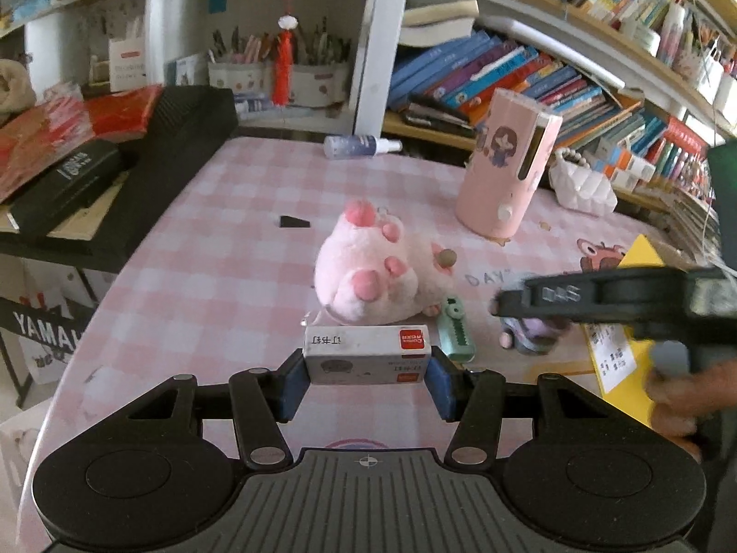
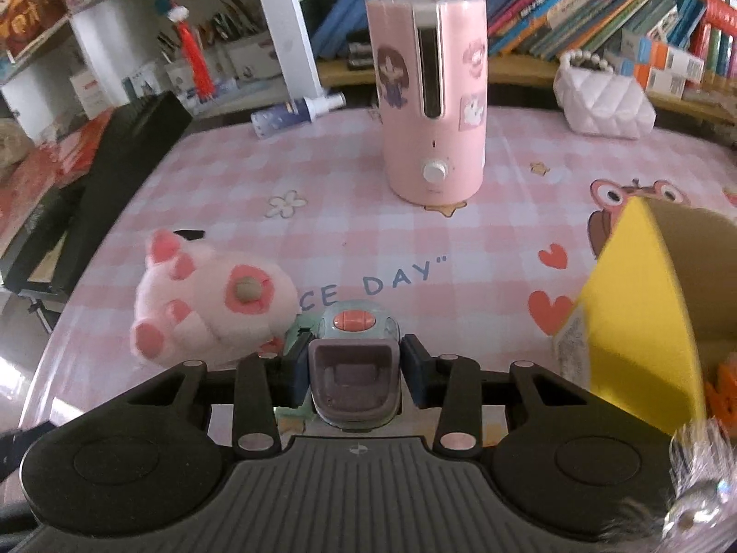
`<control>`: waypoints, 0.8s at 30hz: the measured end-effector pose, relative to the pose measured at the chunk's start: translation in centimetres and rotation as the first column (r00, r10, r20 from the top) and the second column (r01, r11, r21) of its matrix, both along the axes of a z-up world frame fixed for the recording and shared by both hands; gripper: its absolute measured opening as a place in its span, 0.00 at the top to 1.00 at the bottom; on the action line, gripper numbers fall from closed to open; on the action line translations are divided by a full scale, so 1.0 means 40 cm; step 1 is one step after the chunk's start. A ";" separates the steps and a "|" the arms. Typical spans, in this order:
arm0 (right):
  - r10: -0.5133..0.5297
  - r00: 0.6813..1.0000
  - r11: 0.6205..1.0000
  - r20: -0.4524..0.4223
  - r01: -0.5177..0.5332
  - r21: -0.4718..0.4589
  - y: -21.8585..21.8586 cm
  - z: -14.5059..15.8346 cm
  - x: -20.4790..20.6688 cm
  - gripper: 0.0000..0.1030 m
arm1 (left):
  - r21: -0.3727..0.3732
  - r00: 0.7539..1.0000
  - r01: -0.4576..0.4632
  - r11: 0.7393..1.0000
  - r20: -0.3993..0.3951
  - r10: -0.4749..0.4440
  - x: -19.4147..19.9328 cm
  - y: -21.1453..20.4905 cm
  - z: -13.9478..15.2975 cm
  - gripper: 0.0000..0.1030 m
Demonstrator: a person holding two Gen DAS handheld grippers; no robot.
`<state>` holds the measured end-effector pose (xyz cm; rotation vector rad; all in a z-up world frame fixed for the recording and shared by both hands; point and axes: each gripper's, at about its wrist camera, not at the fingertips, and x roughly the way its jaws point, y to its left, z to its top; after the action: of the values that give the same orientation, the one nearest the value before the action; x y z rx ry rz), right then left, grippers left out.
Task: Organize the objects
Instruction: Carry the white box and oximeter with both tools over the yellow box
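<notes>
On the pink checked tablecloth (image 2: 350, 230), left gripper (image 1: 367, 371) clamps a white staple box (image 1: 367, 355); right gripper (image 2: 353, 371) pinches a small blue-grey toy (image 2: 353, 364). The pink plush (image 1: 368, 272) ahead and the yellow cardboard box (image 2: 635, 322) rightward await.

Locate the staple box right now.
In the left wrist view the staple box sits clamped between the left hand-held gripper pads, low centre, just in front of the pink plush toy.
</notes>
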<state>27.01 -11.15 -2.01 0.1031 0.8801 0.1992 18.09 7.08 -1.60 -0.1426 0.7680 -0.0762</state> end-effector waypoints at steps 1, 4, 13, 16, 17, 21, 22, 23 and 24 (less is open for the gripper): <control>-0.004 1.000 1.000 0.005 0.004 0.005 -0.006 0.008 -0.016 0.64 | -0.006 1.000 -0.003 1.000 0.002 0.003 -0.009 0.005 0.004 0.49; 0.012 1.000 1.000 0.002 -0.012 0.008 -0.016 0.020 -0.066 0.64 | -0.015 1.000 0.005 1.000 -0.001 -0.005 -0.036 0.017 0.012 0.49; 0.064 0.998 0.997 0.020 -0.063 -0.036 -0.001 0.030 -0.227 0.64 | -0.030 0.998 0.068 0.997 0.012 -0.068 -0.123 0.042 0.029 0.49; 0.076 0.996 0.996 0.050 -0.073 -0.053 0.009 0.044 -0.281 0.64 | -0.031 0.995 0.094 0.995 0.027 -0.093 -0.152 0.047 0.037 0.49; 0.077 0.995 0.995 0.059 -0.074 -0.062 0.012 0.049 -0.298 0.64 | -0.031 0.994 0.103 0.994 0.029 -0.102 -0.164 0.049 0.039 0.49; 0.082 0.994 0.993 0.075 -0.076 -0.087 0.024 0.060 -0.366 0.64 | -0.035 0.992 0.120 0.992 0.037 -0.119 -0.212 0.060 0.045 0.49; 0.082 0.994 0.993 0.074 -0.075 -0.091 0.027 0.061 -0.381 0.64 | -0.036 0.992 0.123 0.992 0.038 -0.122 -0.224 0.063 0.046 0.49; 0.080 0.994 0.993 0.072 -0.073 -0.093 0.029 0.062 -0.394 0.64 | -0.036 0.992 0.125 0.991 0.039 -0.124 -0.235 0.066 0.047 0.49; 0.077 0.995 0.993 0.069 -0.070 -0.093 0.032 0.063 -0.407 0.64 | -0.034 0.991 0.128 0.991 0.041 -0.127 -0.248 0.068 0.049 0.49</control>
<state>10.72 -9.89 0.51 -0.0209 0.8195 0.2304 8.18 9.82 0.36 -0.1264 0.7366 -0.2142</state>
